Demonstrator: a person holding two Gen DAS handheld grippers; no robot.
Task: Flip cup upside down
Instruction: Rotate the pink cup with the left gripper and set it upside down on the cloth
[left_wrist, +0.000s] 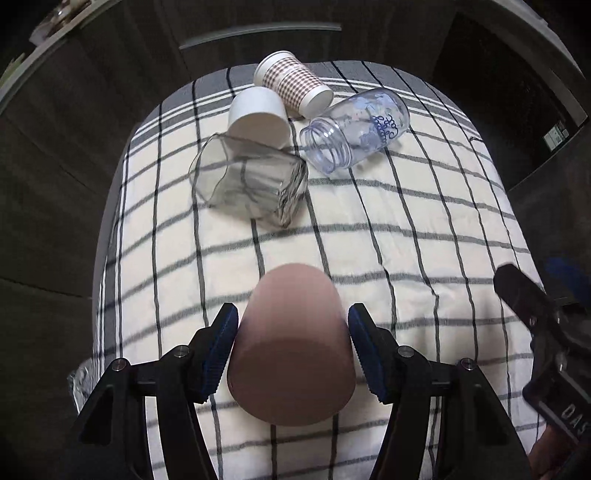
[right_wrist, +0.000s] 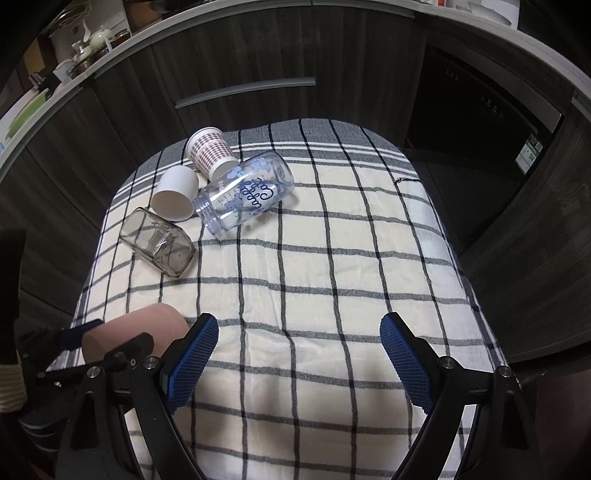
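Pink cup (left_wrist: 291, 347): nearest bench (left_wrist: 424, 229) edge, clasped by left hand-held gripper (left_wrist: 291, 345); right hand-held gripper (right_wrist: 299, 354) spread, empty. Risk: smooth tapered wall slipping from pads mid-flip

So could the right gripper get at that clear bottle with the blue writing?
Probably yes: the right gripper is open and empty, the bottle lies on its side ahead, and only bare checked cloth lies between them.
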